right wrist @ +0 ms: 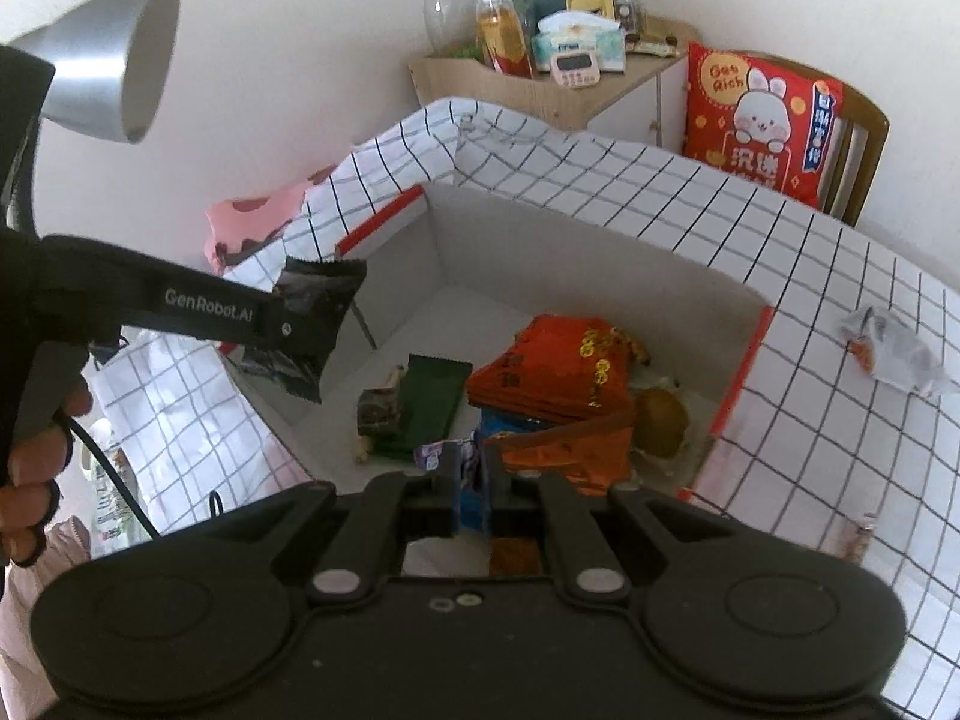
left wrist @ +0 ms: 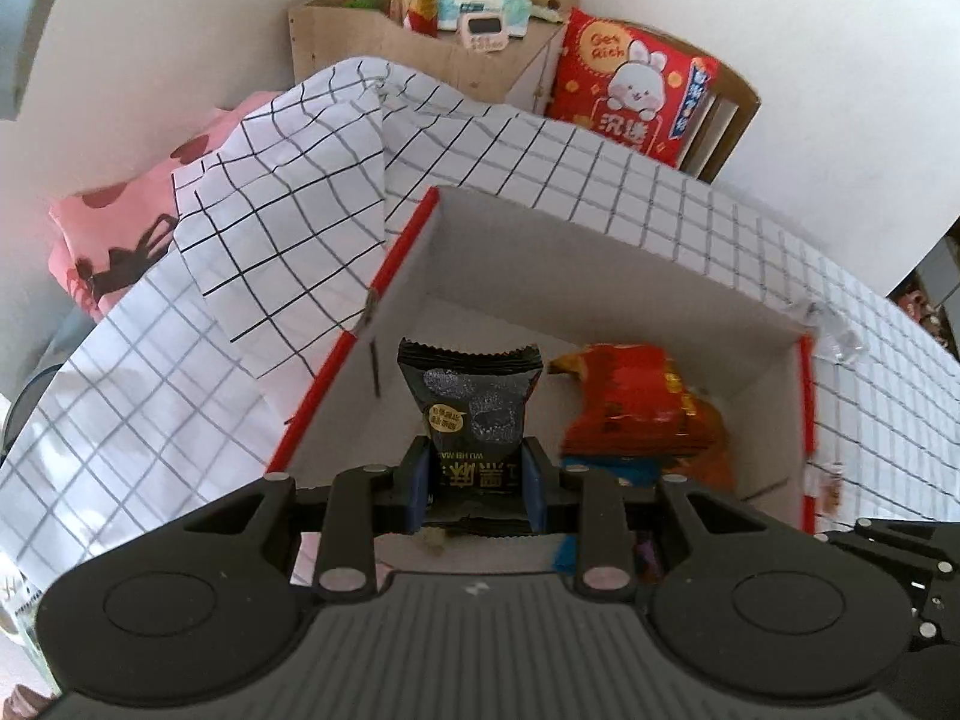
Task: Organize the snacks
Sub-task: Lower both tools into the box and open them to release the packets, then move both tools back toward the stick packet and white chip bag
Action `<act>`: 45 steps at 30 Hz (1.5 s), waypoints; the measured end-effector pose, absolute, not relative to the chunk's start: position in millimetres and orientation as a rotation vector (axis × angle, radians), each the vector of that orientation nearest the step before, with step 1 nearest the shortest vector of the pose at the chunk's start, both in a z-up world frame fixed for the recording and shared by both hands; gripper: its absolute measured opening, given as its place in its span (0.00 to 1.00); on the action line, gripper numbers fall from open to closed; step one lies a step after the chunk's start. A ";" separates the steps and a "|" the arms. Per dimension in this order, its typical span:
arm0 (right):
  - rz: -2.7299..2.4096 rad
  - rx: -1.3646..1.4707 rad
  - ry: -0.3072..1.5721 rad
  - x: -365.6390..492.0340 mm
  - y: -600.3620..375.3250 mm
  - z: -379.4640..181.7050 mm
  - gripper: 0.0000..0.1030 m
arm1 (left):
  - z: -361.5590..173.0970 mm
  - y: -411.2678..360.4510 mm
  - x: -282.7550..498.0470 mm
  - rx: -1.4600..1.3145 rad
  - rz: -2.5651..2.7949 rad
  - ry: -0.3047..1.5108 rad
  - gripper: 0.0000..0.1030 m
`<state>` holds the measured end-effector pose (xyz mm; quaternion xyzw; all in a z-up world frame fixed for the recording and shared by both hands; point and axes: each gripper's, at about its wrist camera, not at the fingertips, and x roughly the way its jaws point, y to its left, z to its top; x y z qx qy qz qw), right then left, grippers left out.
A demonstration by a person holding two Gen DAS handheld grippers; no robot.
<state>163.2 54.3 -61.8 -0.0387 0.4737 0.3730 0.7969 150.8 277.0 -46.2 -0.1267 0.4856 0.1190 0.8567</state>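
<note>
Now left tongs [left wrist: 477,483] clamp black snack packet [left wrist: 471,402] above box [left wrist: 600,252]; right tongs [right wrist: 467,483] nearly closed, empty.

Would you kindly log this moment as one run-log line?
left gripper: shut on black snack packet, above box | right gripper: shut, nothing visibly held | red packets: in box

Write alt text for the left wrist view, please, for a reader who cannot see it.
The left gripper holds a black snack packet between its fingers above an open white box with red edges. A red packet lies inside the box, which sits on a checked cloth.
</note>
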 end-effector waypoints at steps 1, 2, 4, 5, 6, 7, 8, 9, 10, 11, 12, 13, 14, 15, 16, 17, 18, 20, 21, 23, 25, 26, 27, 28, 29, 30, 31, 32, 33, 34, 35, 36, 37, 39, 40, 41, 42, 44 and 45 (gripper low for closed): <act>0.799 -0.083 1.023 165.1 57.8 -64.2 0.05 | -50.2 279.6 153.5 -0.266 0.255 1.029 0.29; 0.797 -0.083 1.033 166.5 61.4 -67.4 0.05 | -54.0 281.4 155.6 -0.266 0.258 1.037 0.29; 0.794 -0.085 1.048 168.8 67.7 -72.7 0.05 | -60.0 283.4 159.7 -0.262 0.256 1.047 0.29; 0.794 -0.089 1.055 169.4 70.5 -75.8 0.05 | -62.5 283.3 161.0 -0.261 0.255 1.051 0.29; 0.792 -0.093 1.064 170.0 72.7 -78.7 0.05 | -65.9 284.2 162.6 -0.263 0.254 1.056 0.29; 0.788 -0.092 1.075 170.7 74.2 -82.0 0.05 | -68.5 285.0 164.2 -0.268 0.256 1.063 0.29; 0.785 -0.089 1.087 171.3 75.4 -85.7 0.05 | -72.0 286.1 165.7 -0.275 0.258 1.071 0.29; 0.783 -0.089 1.096 171.5 76.1 -88.4 0.05 | -75.1 286.7 166.8 -0.280 0.258 1.079 0.29; 0.778 -0.092 1.104 171.6 76.9 -91.4 0.05 | -77.8 286.8 167.9 -0.282 0.256 1.085 0.29; 0.775 -0.097 1.110 171.5 77.8 -93.9 0.05 | -81.3 287.1 169.2 -0.285 0.256 1.094 0.29; 0.772 -0.100 1.115 171.3 78.1 -96.4 0.06 | -84.2 287.2 170.2 -0.287 0.257 1.102 0.29; 0.769 -0.102 1.119 171.1 78.2 -98.4 0.06 | -87.3 287.7 171.2 -0.288 0.256 1.109 0.29; 0.767 -0.103 1.126 171.0 78.4 -100.0 0.06 | -89.7 287.6 171.6 -0.290 0.256 1.115 0.29; 0.764 -0.105 1.130 171.0 78.7 -101.0 0.06 | -92.1 287.5 171.9 -0.292 0.256 1.121 0.29; 0.762 -0.108 1.130 170.5 79.1 -101.9 0.07 | -94.4 287.3 172.0 -0.293 0.258 1.127 0.29; 0.761 -0.109 1.132 170.1 79.7 -102.4 0.07 | -96.0 286.7 172.1 -0.289 0.259 1.129 0.29; 0.761 -0.109 1.135 169.9 79.9 -103.1 0.09 | -96.5 285.8 172.2 -0.280 0.258 1.127 0.29; 0.760 -0.111 1.128 169.4 79.2 -102.9 0.13 | -96.6 284.0 171.4 -0.271 0.257 1.123 0.29; 0.758 -0.109 1.126 169.2 78.9 -102.4 0.15 | -96.8 284.0 171.2 -0.273 0.253 1.123 0.29; 0.759 -0.098 1.126 169.2 77.9 -100.7 0.17 | -95.6 283.2 169.6 -0.275 0.250 1.116 0.29; 0.764 -0.088 1.123 169.1 76.6 -98.1 0.19 | -93.9 282.3 168.4 -0.277 0.247 1.108 0.30; 0.768 -0.084 1.123 168.9 75.9 -96.8 0.20 | -93.0 282.1 167.2 -0.281 0.245 1.105 0.30; 0.771 -0.081 1.122 168.3 75.6 -95.4 0.21 | -91.9 282.1 166.3 -0.284 0.244 1.102 0.30; 0.772 -0.078 1.120 167.6 75.1 -93.9 0.22 | -90.8 281.8 165.0 -0.286 0.243 1.098 0.31; 0.772 -0.075 1.117 166.3 74.6 -92.2 0.22 | -89.7 281.4 163.6 -0.288 0.238 1.093 0.32; 0.777 -0.070 1.115 165.4 73.8 -90.2 0.23 | -88.8 281.0 162.2 -0.290 0.233 1.090 0.33; 0.780 -0.068 1.113 165.2 73.3 -88.8 0.24 | -87.7 280.9 160.8 -0.293 0.231 1.087 0.41; 0.781 -0.068 1.109 164.1 72.4 -87.0 0.25 | -86.1 280.8 159.1 -0.298 0.230 1.078 0.47; 0.783 -0.069 1.105 163.0 71.3 -85.4 0.27 | -83.9 280.7 156.9 -0.303 0.227 1.066 0.49; 0.785 -0.068 1.101 161.8 70.2 -83.6 0.28 | -81.6 280.3 155.2 -0.304 0.223 1.058 0.49; 0.787 -0.064 1.098 161.1 68.7 -82.1 0.29 | -78.8 279.5 153.1 -0.303 0.221 1.051 0.49; 0.790 -0.058 1.095 160.1 66.8 -79.9 0.30 | -76.1 278.5 151.4 -0.303 0.221 1.045 0.49; 0.791 -0.054 1.092 159.3 65.0 -77.9 0.31 | -72.7 277.2 148.7 -0.303 0.216 1.035 0.49; 0.795 -0.043 1.079 157.3 59.9 -72.3 0.33 | -66.1 274.0 143.4 -0.296 0.208 1.015 0.50; 0.797 -0.038 1.073 156.5 57.1 -69.3 0.34 | -63.0 272.0 141.0 -0.291 0.207 1.005 0.50; 0.799 -0.033 1.066 155.7 54.5 -66.6 0.35 | -59.5 269.7 137.8 -0.288 0.203 0.994 0.50; 0.800 -0.028 1.060 154.5 51.5 -63.6 0.36 | -56.0 267.4 134.5 -0.287 0.198 0.983 0.50; 0.802 -0.017 1.046 152.2 45.1 -57.5 0.39 | -49.8 262.4 128.6 -0.284 0.194 0.963 0.52; 0.804 -0.011 1.040 150.9 41.7 -54.5 0.40 | -46.4 259.2 125.5 -0.281 0.192 0.951 0.52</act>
